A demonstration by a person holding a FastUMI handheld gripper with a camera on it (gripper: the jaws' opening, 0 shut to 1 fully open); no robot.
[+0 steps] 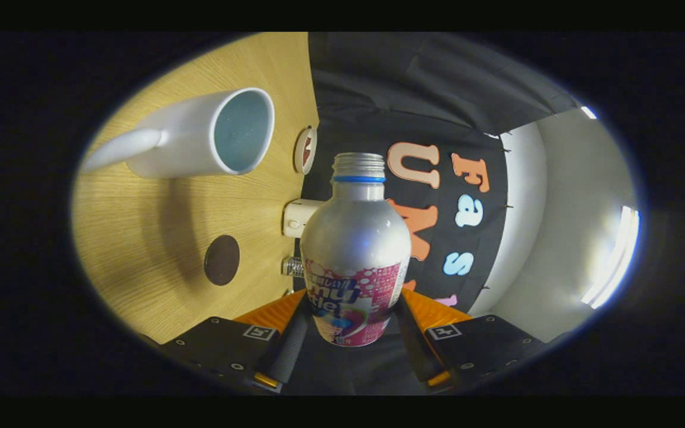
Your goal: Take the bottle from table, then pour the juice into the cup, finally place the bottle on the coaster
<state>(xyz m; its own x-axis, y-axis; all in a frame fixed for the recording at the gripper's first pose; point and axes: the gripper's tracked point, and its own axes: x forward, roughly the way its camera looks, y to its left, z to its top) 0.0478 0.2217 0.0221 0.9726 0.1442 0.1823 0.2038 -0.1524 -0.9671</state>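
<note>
Now, with tool (351,333) clenched on bottle (354,249), tip slowly toward cup (211,134) at ten o'clock, neck over rim.

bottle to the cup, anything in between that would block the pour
Nothing visible does. The gripper is shut on the bottle, cap off, and the view is rolled sideways. The white cup stands on the wooden table beyond the bottle's neck with only bare table between. The dark coaster lies apart, nearer the fingers.
</note>
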